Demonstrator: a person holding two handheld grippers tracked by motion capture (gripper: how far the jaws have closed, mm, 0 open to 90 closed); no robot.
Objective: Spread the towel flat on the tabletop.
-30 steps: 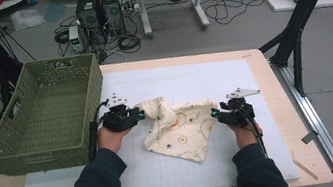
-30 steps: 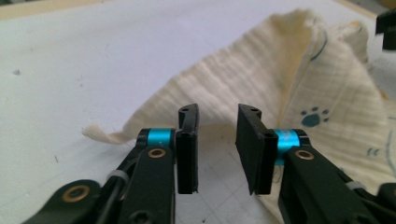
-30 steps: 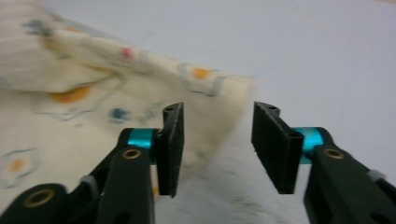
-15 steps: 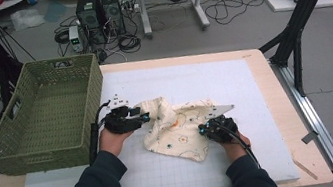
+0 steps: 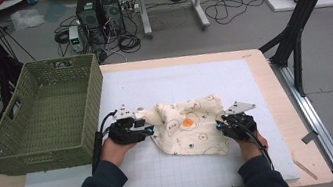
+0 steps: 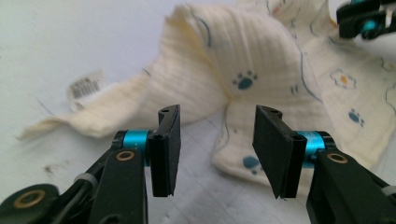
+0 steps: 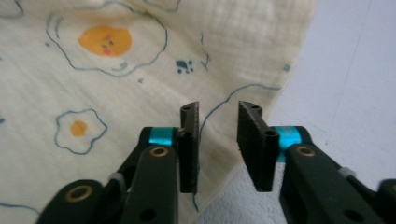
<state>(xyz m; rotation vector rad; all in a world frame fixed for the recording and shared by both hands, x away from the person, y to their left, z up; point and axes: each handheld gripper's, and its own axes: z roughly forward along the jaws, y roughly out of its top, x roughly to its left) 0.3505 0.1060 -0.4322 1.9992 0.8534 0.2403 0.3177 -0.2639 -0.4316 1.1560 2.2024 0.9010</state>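
A cream cloth (image 5: 187, 128) printed with fried eggs and paw marks lies rumpled on the white mat (image 5: 187, 77). My left gripper (image 5: 149, 129) sits at the cloth's left end. In the left gripper view its jaws (image 6: 217, 116) stand wide open and empty. A raised fold of the cloth (image 6: 233, 56) lies just beyond them, with a white barcode label (image 6: 86, 86) on the corner to the left. My right gripper (image 5: 220, 124) is at the cloth's right edge. Its jaws (image 7: 219, 109) are open with a narrower gap, and the hem of the cloth (image 7: 116, 70) runs beneath them.
A green woven basket (image 5: 42, 118) stands on the table's left side, close to my left hand. The wooden table edge (image 5: 310, 151) borders the mat on the right. Computers and cables lie on the floor behind the table. The other gripper (image 6: 364, 18) shows top right in the left gripper view.
My right gripper moved left in to the cloth's right edge. The cloth's right part now lies flatter and wider, with an egg print showing. My left gripper has hardly moved.
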